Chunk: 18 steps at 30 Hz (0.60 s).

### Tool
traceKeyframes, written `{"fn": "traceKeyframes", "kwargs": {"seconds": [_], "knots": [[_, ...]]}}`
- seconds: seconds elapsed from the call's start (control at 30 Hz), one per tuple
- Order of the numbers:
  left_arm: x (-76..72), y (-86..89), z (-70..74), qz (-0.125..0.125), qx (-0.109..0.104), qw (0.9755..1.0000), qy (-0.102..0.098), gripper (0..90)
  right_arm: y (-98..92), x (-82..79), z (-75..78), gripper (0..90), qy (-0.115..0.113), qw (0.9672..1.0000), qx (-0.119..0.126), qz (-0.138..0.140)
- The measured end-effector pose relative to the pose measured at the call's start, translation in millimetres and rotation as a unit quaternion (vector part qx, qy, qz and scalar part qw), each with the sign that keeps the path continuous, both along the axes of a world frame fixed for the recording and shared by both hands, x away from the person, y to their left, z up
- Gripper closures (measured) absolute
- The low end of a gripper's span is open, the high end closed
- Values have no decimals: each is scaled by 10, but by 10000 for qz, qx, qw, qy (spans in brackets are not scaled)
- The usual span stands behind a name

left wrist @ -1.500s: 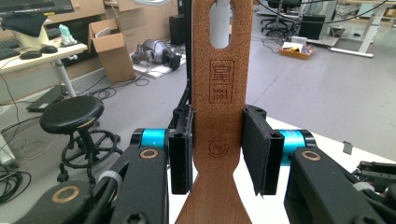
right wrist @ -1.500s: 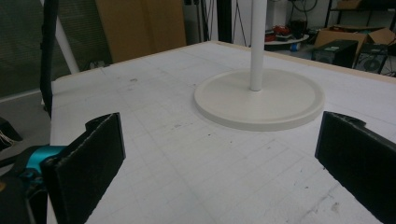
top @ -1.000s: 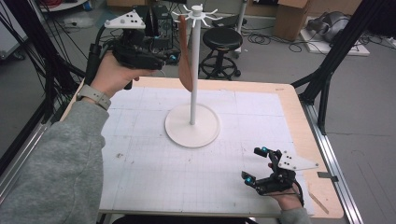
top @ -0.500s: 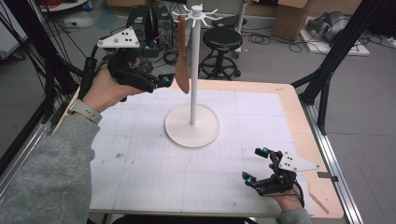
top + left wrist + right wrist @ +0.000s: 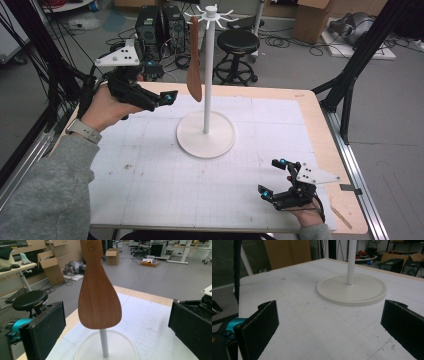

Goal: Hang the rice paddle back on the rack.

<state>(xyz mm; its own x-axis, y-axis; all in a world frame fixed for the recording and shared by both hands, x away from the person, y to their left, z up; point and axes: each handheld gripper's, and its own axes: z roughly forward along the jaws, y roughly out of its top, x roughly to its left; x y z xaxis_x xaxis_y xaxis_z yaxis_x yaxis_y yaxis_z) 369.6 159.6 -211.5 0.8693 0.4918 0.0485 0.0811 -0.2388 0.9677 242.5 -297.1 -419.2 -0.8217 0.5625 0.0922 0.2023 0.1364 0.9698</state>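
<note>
A wooden spatula (image 5: 194,75) hangs blade down from a hook at the top of the white stand (image 5: 208,65), whose round base (image 5: 206,134) sits on the gridded mat. My left gripper (image 5: 167,97) is in the air to the spatula's left, level with the blade and a short way from it. Its jaws have just been opening and now stand open. In the left gripper view the spatula (image 5: 99,302) hangs ahead of the two black fingers (image 5: 47,325), touching neither. My right gripper (image 5: 272,176) rests open near the table's front right, facing the stand's base (image 5: 352,290).
The white mat (image 5: 150,175) covers most of the wooden table, whose bare edge (image 5: 320,125) runs along the right. A thin wooden stick (image 5: 342,216) lies at the front right corner. Behind the table are a black stool (image 5: 239,42), computer towers (image 5: 160,25) and black frame posts (image 5: 350,75).
My left gripper has drawn back to the left and downward, away from the spatula, which stays hanging on the stand. The right gripper has not moved.
</note>
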Motion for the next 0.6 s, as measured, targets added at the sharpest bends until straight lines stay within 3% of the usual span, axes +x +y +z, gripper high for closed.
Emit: {"fn": "traceKeyframes", "kwargs": {"seconds": [0.3,0.4,0.6], "knots": [[-101,204,-192,75,-104,9999,-45,17,-10,-11,-1,1,21,10000,-11,-32],[-144,256,-267,68,-139,9999,45,17,-4,-9,-1,1,27,10000,-2,-21],[-248,344,-472,93,-80,9999,36,17,7,3,0,1,13,10000,-8,-20]]}}
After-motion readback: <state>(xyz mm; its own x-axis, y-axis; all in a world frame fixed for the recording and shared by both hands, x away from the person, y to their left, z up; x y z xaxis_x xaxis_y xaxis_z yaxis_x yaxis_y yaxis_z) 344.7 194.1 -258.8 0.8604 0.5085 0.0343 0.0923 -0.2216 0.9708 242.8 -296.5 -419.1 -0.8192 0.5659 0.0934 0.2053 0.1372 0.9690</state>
